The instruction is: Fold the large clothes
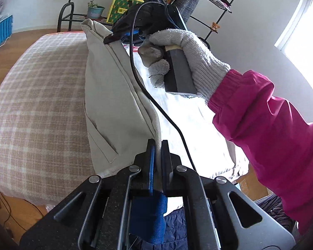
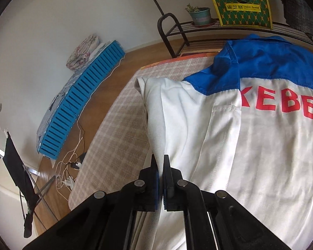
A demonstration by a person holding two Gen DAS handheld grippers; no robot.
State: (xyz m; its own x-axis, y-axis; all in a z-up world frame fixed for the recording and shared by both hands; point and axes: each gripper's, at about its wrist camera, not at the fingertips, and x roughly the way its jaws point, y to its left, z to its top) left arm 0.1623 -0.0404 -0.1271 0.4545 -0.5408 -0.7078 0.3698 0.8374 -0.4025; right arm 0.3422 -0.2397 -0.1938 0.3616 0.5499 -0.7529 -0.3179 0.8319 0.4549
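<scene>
a white twill jacket (image 2: 229,135) with a blue collar yoke and red lettering lies on the checked woven table (image 2: 119,112), collar toward the metal rack (image 2: 177,33). left tongs (image 1: 158,145) and right tongs (image 2: 160,162) each pinch a raised fold along the jacket's edge; bare checked cloth lies beside it.

Red lettering (image 2: 281,106) on jacket (image 2: 250,145) cut off right.

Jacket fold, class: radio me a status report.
Left gripper shut on jacket edge. Right gripper shut on the same raised edge. Jacket half lifted off the plaid cover. Cable trails across the jacket.
</scene>
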